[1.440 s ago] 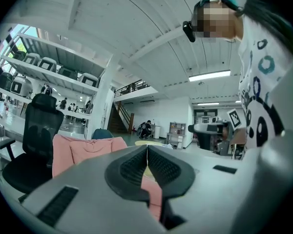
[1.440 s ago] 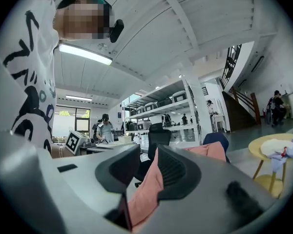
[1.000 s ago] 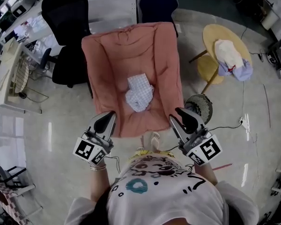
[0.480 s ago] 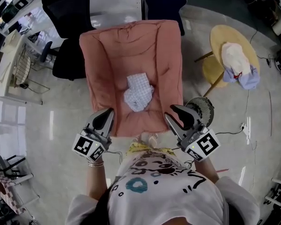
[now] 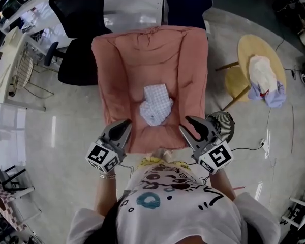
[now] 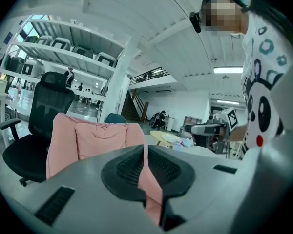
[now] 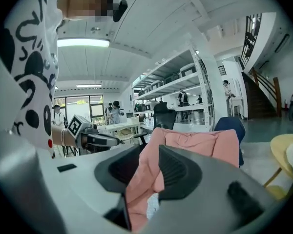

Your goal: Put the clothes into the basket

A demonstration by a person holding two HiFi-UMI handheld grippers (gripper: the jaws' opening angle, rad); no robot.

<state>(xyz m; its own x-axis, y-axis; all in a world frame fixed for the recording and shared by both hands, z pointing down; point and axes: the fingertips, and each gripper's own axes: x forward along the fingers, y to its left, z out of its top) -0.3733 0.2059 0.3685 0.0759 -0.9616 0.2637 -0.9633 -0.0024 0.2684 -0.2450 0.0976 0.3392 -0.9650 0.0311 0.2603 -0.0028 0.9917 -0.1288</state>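
A crumpled white checked cloth (image 5: 156, 104) lies on the seat of a pink cushioned chair (image 5: 122, 70). Both grippers hover at the chair's front edge, short of the cloth. My left gripper (image 5: 123, 128) is at the seat's left front corner, shut with nothing in it; in the left gripper view its jaws (image 6: 145, 152) leave only a slit. My right gripper (image 5: 197, 127) is at the right front corner. Its jaws (image 7: 149, 167) have just been opening and hold nothing; the pink chair (image 7: 195, 143) and the cloth (image 7: 151, 206) show through the gap. A round dark mesh basket (image 5: 221, 123) stands just right of the chair.
Two black office chairs (image 5: 79, 14) and a dark blue chair (image 5: 185, 1) stand behind the pink one. A round yellow table (image 5: 259, 50) at right carries a heap of clothes (image 5: 265, 78). A wire rack (image 5: 20, 78) is at left. A cable (image 5: 254, 141) runs across the floor.
Both grippers have edged forward and lower toward the chair's front edge. The right jaws stand slightly wider apart. The cloth has not moved.
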